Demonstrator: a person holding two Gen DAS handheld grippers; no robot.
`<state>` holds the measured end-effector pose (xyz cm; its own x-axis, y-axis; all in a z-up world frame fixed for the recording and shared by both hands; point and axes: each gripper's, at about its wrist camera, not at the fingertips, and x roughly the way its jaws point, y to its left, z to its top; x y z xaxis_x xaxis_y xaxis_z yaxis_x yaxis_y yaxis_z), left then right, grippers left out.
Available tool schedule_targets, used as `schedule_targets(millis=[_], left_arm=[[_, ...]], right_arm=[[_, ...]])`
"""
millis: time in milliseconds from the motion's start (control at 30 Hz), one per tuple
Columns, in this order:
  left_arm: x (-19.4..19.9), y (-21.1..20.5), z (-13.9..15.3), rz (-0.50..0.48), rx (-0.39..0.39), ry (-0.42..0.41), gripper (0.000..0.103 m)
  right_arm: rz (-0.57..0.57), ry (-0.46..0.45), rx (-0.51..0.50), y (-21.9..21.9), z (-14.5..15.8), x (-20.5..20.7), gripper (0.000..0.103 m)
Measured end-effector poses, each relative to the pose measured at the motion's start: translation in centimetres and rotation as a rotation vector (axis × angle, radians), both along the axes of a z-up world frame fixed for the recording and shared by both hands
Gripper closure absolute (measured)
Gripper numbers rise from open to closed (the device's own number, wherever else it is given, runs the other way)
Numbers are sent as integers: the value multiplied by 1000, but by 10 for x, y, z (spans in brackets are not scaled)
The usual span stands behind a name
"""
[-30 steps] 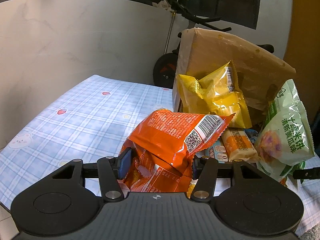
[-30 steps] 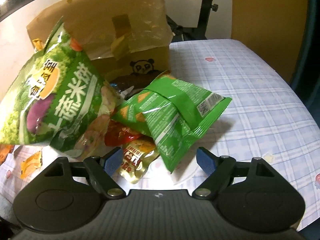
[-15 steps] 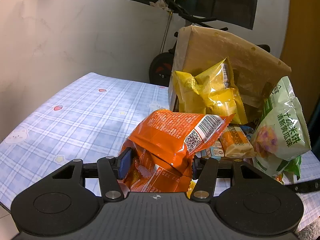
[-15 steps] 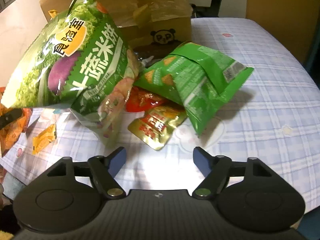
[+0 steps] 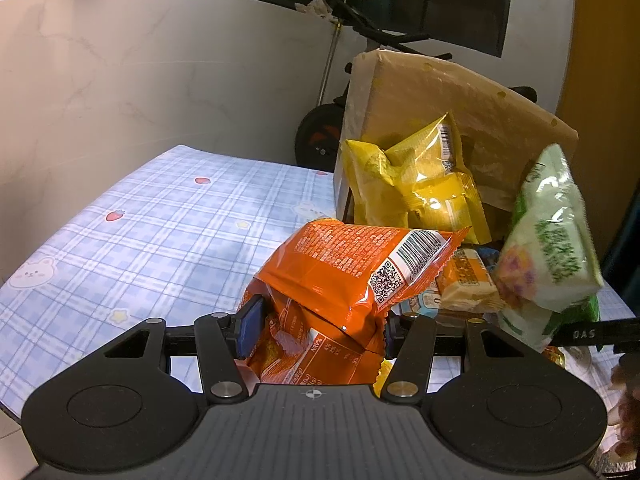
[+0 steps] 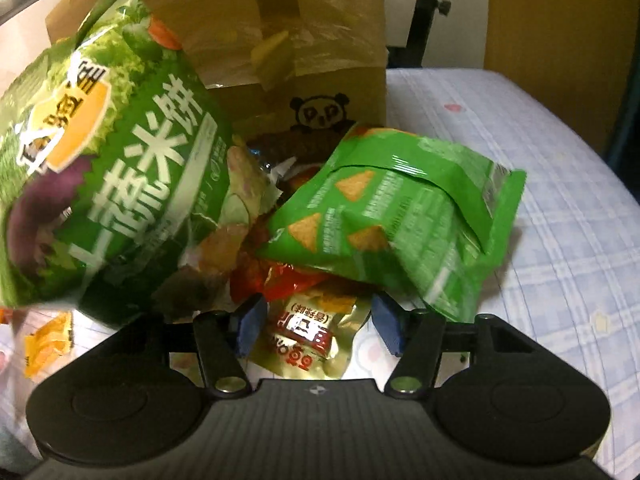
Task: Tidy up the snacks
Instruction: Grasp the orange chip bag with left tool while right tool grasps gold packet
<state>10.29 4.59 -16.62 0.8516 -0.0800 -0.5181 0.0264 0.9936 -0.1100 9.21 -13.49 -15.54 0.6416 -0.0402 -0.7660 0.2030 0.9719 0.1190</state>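
From the left wrist, the left gripper (image 5: pixel 316 328) clamps a glossy orange snack bag (image 5: pixel 344 276) between its blue pads — crinkled foil, barcode and QR code facing up. Beyond its tips, crumpled yellow packets (image 5: pixel 416 184) lean in the open cardboard box (image 5: pixel 460 100). To the right, a puffy pale-green rice-cracker bag (image 5: pixel 552 240) stands over a small orange-and-cream wrapped bar (image 5: pixel 468 280), all on the blue plaid tablecloth (image 5: pixel 160 220).

From the right wrist, the right gripper (image 6: pixel 316 324) is closing, half-wide, around a small shiny gold sachet (image 6: pixel 312 332) with red lettering — pads not yet pressing it. Just ahead lies a folded green chip bag (image 6: pixel 400 220); up-left, the big green rice-cracker bag (image 6: pixel 120 184).
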Motion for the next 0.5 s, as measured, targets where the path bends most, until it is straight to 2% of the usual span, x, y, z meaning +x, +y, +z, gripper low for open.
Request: schedule_targets(millis=[167,500], left_arm=[[-1,-1,1,-7,7,-2,45],[0,-3,0,-20,5,4,45]], right_arm=[[74,-13,-89,10,-6,-7,42],[34,16,-79,-17,-4,-27,42]])
